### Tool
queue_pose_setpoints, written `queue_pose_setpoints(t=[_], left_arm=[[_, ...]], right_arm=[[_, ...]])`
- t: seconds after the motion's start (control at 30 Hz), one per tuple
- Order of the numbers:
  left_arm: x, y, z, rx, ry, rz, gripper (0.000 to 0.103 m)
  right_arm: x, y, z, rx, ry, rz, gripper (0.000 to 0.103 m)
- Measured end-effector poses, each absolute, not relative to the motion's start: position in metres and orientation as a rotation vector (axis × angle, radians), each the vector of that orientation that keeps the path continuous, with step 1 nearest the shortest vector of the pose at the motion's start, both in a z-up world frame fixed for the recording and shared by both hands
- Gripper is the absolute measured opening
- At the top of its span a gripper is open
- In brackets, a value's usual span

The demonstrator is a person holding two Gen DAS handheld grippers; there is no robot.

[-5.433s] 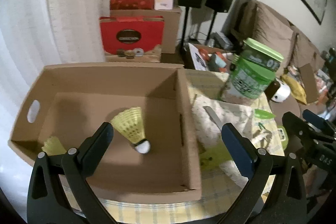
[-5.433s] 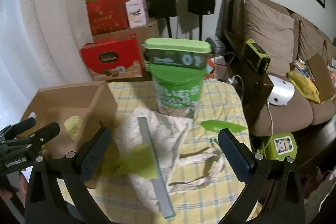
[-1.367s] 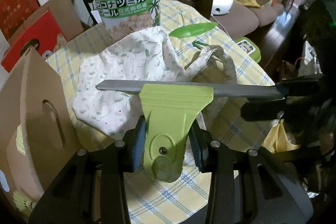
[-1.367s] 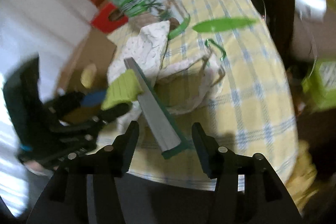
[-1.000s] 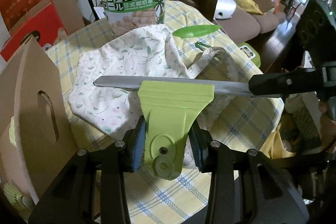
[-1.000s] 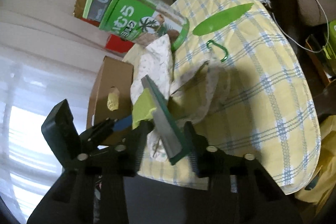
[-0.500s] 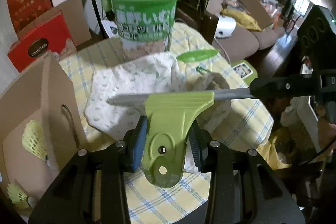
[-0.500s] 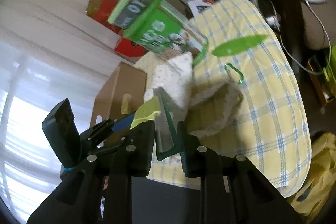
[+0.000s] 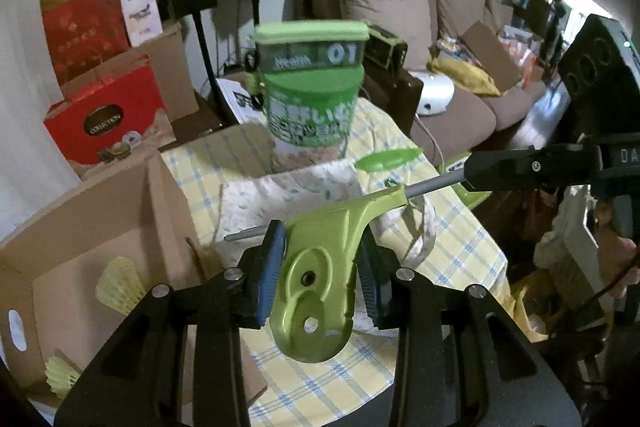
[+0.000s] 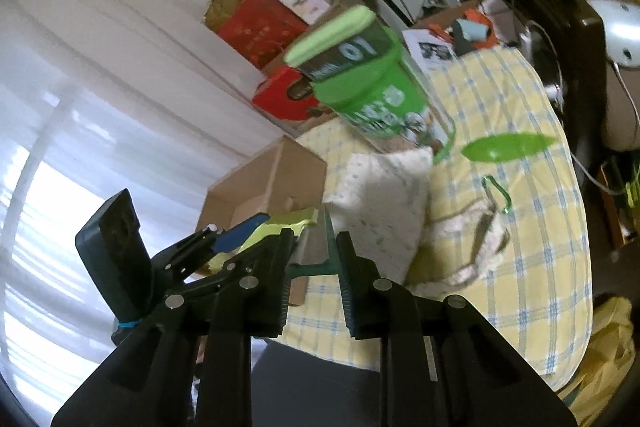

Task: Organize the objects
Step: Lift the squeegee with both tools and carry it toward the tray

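Observation:
My left gripper (image 9: 320,267) is shut on the lime-green handle of a squeegee (image 9: 324,267), held in the air above the table. My right gripper (image 10: 312,259) is shut on the end of the squeegee's grey blade (image 10: 318,247); in the left wrist view its black fingers (image 9: 520,165) clamp the blade (image 9: 432,183) at the right. An open cardboard box (image 9: 100,219) at the left holds yellow shuttlecocks (image 9: 120,287). A floral cloth bag (image 9: 304,195) lies on the checked tablecloth (image 9: 460,239) under the squeegee.
A tall green tub with a green-lidded container on top (image 9: 312,87) stands at the back of the table. A green leaf-shaped piece (image 9: 388,159) and a green carabiner (image 10: 498,195) lie to its right. Red boxes (image 9: 104,119), speakers and a sofa (image 9: 400,27) stand behind.
Both grippers have lifted the squeegee higher and tilted it, right end up. The box with the shuttlecocks has come more into the left wrist view.

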State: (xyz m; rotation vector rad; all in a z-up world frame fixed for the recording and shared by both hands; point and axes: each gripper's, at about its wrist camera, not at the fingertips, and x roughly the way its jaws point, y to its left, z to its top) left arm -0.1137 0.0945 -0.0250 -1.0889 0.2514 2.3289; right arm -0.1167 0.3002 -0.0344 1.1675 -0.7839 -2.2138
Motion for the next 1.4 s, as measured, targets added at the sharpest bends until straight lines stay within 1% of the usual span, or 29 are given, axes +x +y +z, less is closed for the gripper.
queue_pose_setpoints(t=[0.23,0.3,0.4,0.67,0.73,0.77,0.83,0.93,1.03,1.17,1.33,1.37,1.4], left_arm=[[-0.116,0.068,0.007,-1.032,0.246,2.392,0.033],[-0.118,0.059,0.012,-1.037,0.227,2.39,0.032],[-0.12,0.049,0.015,-1.043,0.196,2.396,0.03],[-0.116,0.043,0.035,-0.965,0.189,2.417,0.029],[-0.116,0.042,0.04,-0.957,0.195,2.424,0.027],[-0.117,0.04,0.043,-0.954,0.189,2.427,0.025],[-0.12,0.033,0.048,-0.956,0.168,2.424,0.017],[-0.123,0.022,0.052,-0.953,0.126,2.435,0.015],[-0.129,0.019,0.046,-0.978,0.114,2.424,0.015],[-0.131,0.018,0.042,-0.995,0.092,2.434,0.014],[-0.136,0.001,0.042,-0.992,0.037,2.484,0.012],[-0.138,-0.004,0.041,-0.992,0.02,2.495,0.011],[-0.139,-0.01,0.039,-0.994,0.0,2.506,0.011]], right_arm=[[-0.126,0.275,-0.002,1.115,-0.717,-2.203,0.021],[-0.128,0.265,0.009,1.089,-0.693,-2.199,0.023],[-0.131,0.249,0.023,1.066,-0.634,-2.221,0.024],[-0.128,0.241,0.049,1.033,-0.565,-2.267,0.024],[-0.128,0.24,0.053,1.029,-0.561,-2.267,0.023],[-0.129,0.239,0.054,1.028,-0.562,-2.263,0.022],[-0.133,0.235,0.057,1.029,-0.558,-2.256,0.019],[-0.138,0.222,0.057,1.025,-0.545,-2.224,0.018],[-0.144,0.203,0.053,1.045,-0.509,-2.209,0.015],[-0.15,0.185,0.04,1.091,-0.492,-2.187,0.015],[-0.144,0.171,0.031,1.124,-0.377,-2.201,0.015],[-0.143,0.169,0.03,1.125,-0.363,-2.209,0.016],[-0.143,0.168,0.028,1.13,-0.355,-2.223,0.021]])
